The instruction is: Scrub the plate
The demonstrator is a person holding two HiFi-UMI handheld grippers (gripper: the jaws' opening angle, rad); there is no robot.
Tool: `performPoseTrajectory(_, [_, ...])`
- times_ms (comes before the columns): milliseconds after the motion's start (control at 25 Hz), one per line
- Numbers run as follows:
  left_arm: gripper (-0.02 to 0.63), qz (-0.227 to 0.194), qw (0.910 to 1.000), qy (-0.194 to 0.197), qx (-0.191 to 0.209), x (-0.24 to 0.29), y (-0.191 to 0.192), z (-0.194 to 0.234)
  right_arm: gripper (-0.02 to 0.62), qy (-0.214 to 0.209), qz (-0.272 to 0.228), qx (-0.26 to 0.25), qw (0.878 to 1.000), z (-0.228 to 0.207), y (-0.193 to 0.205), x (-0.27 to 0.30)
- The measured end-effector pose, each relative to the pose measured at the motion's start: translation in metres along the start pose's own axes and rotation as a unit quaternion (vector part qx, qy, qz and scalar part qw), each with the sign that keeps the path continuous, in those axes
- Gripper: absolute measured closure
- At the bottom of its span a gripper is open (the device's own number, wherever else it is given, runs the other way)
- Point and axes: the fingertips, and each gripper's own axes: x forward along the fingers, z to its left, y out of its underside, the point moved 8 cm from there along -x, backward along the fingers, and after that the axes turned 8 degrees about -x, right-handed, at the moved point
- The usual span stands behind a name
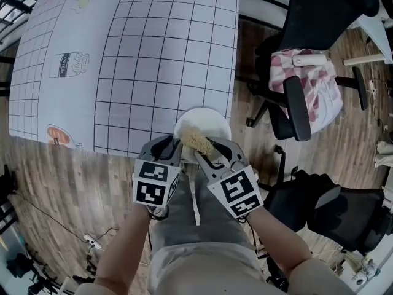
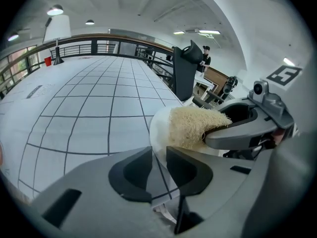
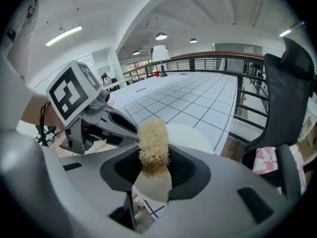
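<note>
A white plate [image 1: 206,121] sits at the near edge of the grid-patterned table [image 1: 153,54], partly overhanging it. My left gripper [image 1: 174,145] is shut on the plate's near rim; in the left gripper view the thin rim [image 2: 157,155] runs between the left gripper's [image 2: 159,170] jaws. My right gripper [image 1: 209,149] is shut on a pale yellow fibrous scrubber [image 1: 196,140], whose tip rests on the plate's surface. In the right gripper view the scrubber [image 3: 153,143] stands up from the right gripper [image 3: 153,170], with the plate [image 3: 193,135] behind it.
A black office chair with a pink checked cloth [image 1: 304,82] stands right of the table. A second black chair [image 1: 325,208] is near my right arm. Printed pictures [image 1: 70,63] mark the cloth at left. A white lamp [image 2: 57,31] stands at the table's far end.
</note>
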Motion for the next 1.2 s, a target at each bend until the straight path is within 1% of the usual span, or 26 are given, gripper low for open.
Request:
performPoseTrajectory(120, [0.505, 0.000, 1.0000, 0.001, -0.006, -0.001, 0.000, 0.001, 0.454, 0.012, 0.005, 0.009, 1.000, -0.008, 0.006, -0.007])
performPoseTrajectory(400, [0.505, 0.001, 1.0000, 0.004, -0.008, 0.000, 0.000, 0.001, 0.454, 0.085, 0.018, 0.025, 0.996, -0.049, 0.025, -0.040])
performPoseTrajectory(480, [0.505, 0.003, 1.0000, 0.003, -0.008, 0.000, 0.000, 0.001, 0.454, 0.093, 0.017, 0.031, 0.995, -0.056, 0.026, -0.046])
performPoseTrajectory(560, [0.505, 0.005, 0.9999, 0.002, -0.009, -0.001, 0.000, 0.001, 0.454, 0.099, 0.012, 0.025, 0.995, -0.058, 0.022, -0.048])
performPoseTrajectory(640, [0.505, 0.007, 1.0000, -0.001, -0.006, 0.000, 0.000, 0.000, 0.454, 0.100, -0.007, 0.013, 0.995, -0.053, 0.013, -0.051])
performPoseTrajectory(720, [0.505, 0.008, 0.9999, -0.005, 0.004, 0.000, 0.000, -0.001, 0.454, 0.078, -0.030, 0.006, 0.996, -0.040, 0.001, -0.054])
performPoseTrajectory(800, [0.505, 0.008, 0.9999, -0.008, 0.009, 0.001, 0.000, -0.002, 0.454, 0.031, -0.035, 0.000, 0.999, -0.021, -0.008, -0.051])
performPoseTrajectory(880, [0.505, 0.007, 0.9999, -0.008, 0.006, 0.000, 0.000, -0.001, 0.454, -0.010, -0.020, -0.015, 1.000, -0.001, -0.009, -0.045])
performPoseTrajectory(960, [0.505, 0.006, 1.0000, -0.006, 0.003, -0.001, 0.000, -0.001, 0.454, -0.033, 0.000, -0.027, 0.999, 0.015, -0.006, -0.038])
performPoseTrajectory(1040, [0.505, 0.005, 1.0000, -0.004, 0.001, -0.001, 0.000, -0.001, 0.454, -0.048, 0.019, -0.031, 0.998, 0.025, -0.001, -0.031])
performPoseTrajectory(1200, [0.518, 0.003, 1.0000, -0.005, 0.003, 0.000, -0.001, 0.000, 0.454, -0.047, 0.035, -0.032, 0.998, 0.028, 0.009, -0.019])
